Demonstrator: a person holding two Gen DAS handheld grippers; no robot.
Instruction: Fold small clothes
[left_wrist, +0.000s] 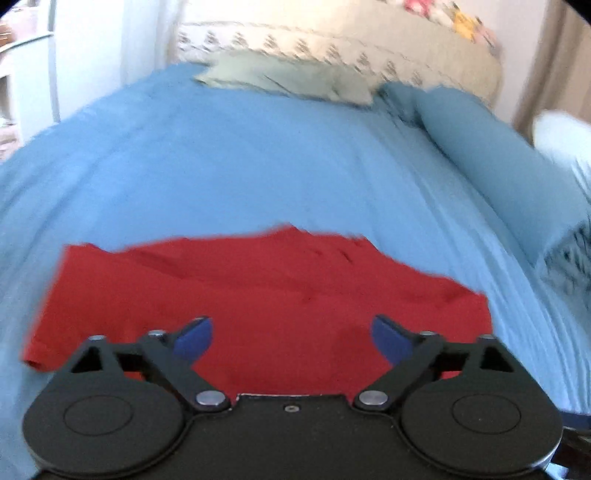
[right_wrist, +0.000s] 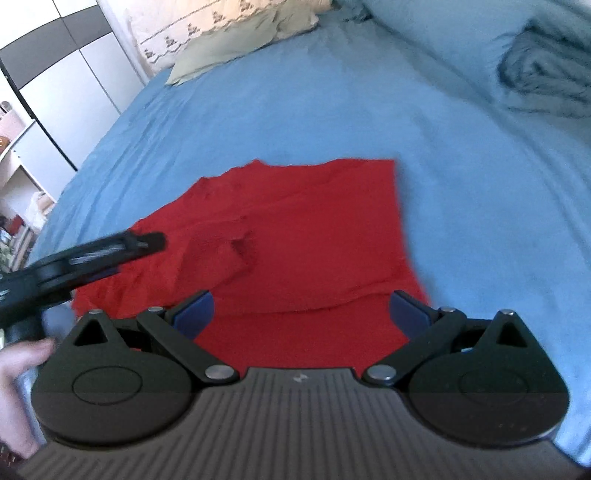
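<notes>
We hover our left gripper (left_wrist: 291, 341) and right gripper (right_wrist: 301, 314), both spread and empty, above the red garment (right_wrist: 295, 229) on the blue bedsheet (right_wrist: 258, 110), seemingly choosing the next fold

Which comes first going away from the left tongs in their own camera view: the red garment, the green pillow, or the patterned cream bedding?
1. Red garment: right under the open left tongs.
2. Green pillow: far across the blue sheet.
3. Patterned cream bedding: behind the pillow.
</notes>
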